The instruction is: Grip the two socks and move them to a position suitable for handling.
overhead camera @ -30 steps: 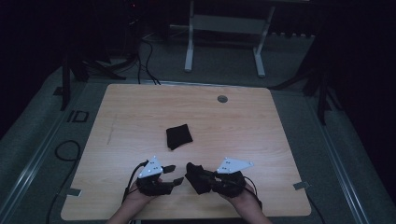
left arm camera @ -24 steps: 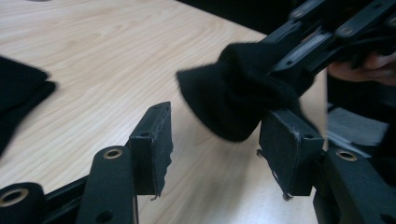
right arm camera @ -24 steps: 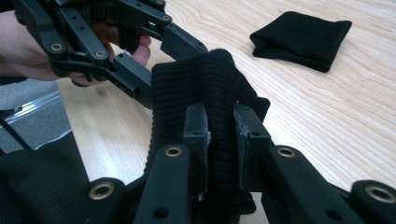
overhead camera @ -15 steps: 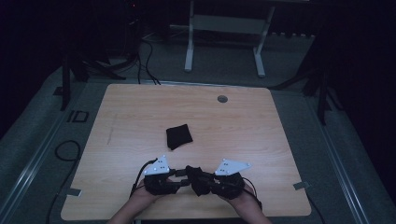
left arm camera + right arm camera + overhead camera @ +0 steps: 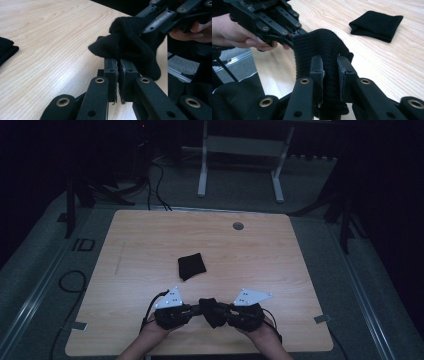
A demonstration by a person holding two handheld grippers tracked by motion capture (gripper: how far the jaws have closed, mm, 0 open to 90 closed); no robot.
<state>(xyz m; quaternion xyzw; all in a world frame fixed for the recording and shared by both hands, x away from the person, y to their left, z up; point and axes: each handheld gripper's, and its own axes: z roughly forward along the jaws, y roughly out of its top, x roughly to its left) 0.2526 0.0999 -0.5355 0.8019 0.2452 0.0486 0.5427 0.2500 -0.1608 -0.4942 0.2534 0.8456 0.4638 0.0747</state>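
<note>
Left gripper [image 5: 192,309] and right gripper [image 5: 226,310] both clamped on one black sock [image 5: 212,311] at the table's [image 5: 150,240] near edge.

The left jaws have just been closing and now pinch a thin fold of the sock [image 5: 127,47]; a second ago they stood apart, short of the sock, which the right gripper alone held. The right jaws grip a thicker bunch of it [image 5: 322,57]. It is ribbed black knit, crumpled, held between the two grippers. A folded black cloth [image 5: 192,266] lies flat mid-table, well apart. "ID" [image 5: 83,244] is marked on the floor left of the table.
</note>
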